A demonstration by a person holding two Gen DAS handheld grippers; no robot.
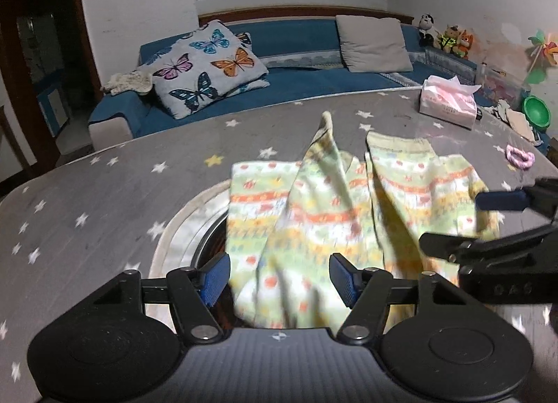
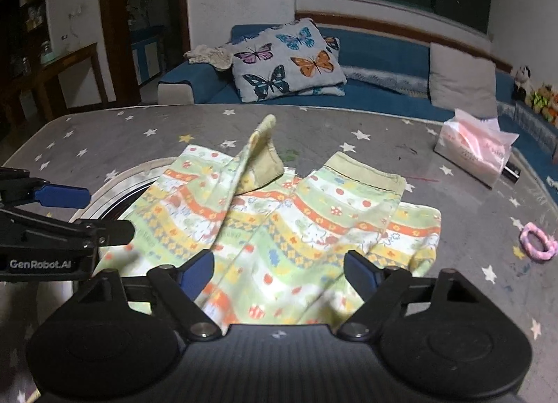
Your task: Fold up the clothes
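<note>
The left gripper (image 1: 279,277) has its blue-padded jaws standing apart, the near left part of the patterned garment (image 1: 314,214) lying between them with the pads clear of the cloth on both sides; the right gripper (image 2: 279,272) is likewise parted over the near right part of the same garment, its pads not pressing the fabric; each gripper shows at the edge of the other's view, the two side by side at the near edge of the cloth.

The garment, pale green and yellow with orange bands and small printed figures, lies rumpled in the middle of the table (image 1: 104,194), partly covering a round inset ring (image 1: 181,225) in the tabletop; one cuffed end sticks up at the far side, a second cuffed end lies flat to its right.

The table wears a grey cover dotted with stars; to the far right sits a tissue box (image 2: 477,152), and nearer on the right a pink hair tie (image 2: 538,246); beyond the table runs a blue sofa (image 2: 376,54) bearing a butterfly cushion (image 2: 286,61), a plain grey cushion (image 2: 462,77), and plush toys (image 1: 446,37) at its right end.
</note>
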